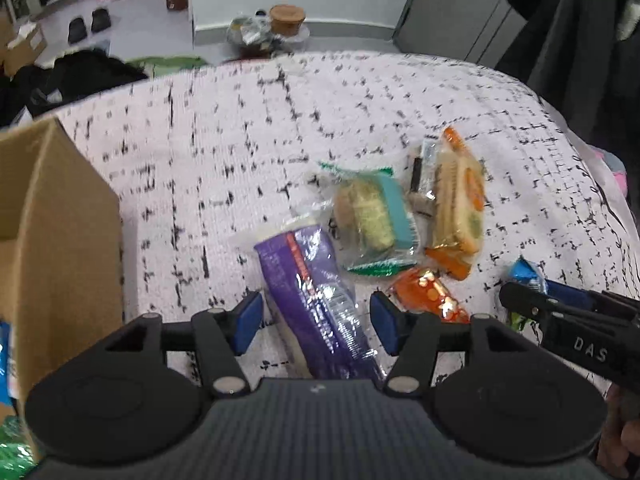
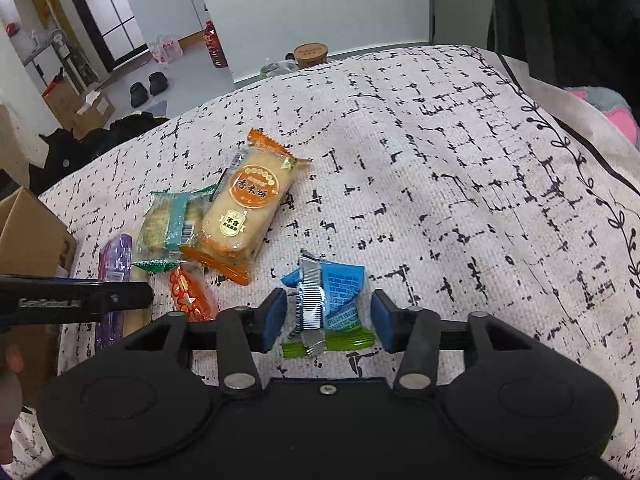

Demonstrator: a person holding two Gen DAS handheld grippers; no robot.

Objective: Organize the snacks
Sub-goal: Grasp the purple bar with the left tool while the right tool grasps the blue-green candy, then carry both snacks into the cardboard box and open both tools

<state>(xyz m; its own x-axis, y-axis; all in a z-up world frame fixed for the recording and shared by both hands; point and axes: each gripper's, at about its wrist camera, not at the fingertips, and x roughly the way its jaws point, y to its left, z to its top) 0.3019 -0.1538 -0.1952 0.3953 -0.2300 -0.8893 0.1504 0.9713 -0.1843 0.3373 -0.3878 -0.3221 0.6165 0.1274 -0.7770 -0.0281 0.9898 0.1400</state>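
Note:
Snack packets lie on a white cloth with black dashes (image 1: 280, 128). My left gripper (image 1: 316, 322) is open, its blue pads either side of a purple packet (image 1: 312, 300). Beyond it lie a green-edged biscuit packet (image 1: 372, 220), an orange rice-cracker packet (image 1: 456, 204) and a small orange-red packet (image 1: 428, 292). My right gripper (image 2: 329, 322) is open around a blue and green packet (image 2: 332, 308) with a silver crimped strip. The rice-cracker packet (image 2: 240, 208), the biscuit packet (image 2: 168, 224), the small orange-red packet (image 2: 192, 296) and the purple packet (image 2: 116, 260) lie to its left.
An open cardboard box (image 1: 52, 232) stands at the left, with blue and green wrappers at its base. It also shows in the right wrist view (image 2: 32, 232). The cloth's edge falls away at the far side and right. Bags, shoes and a bottle sit on the floor beyond.

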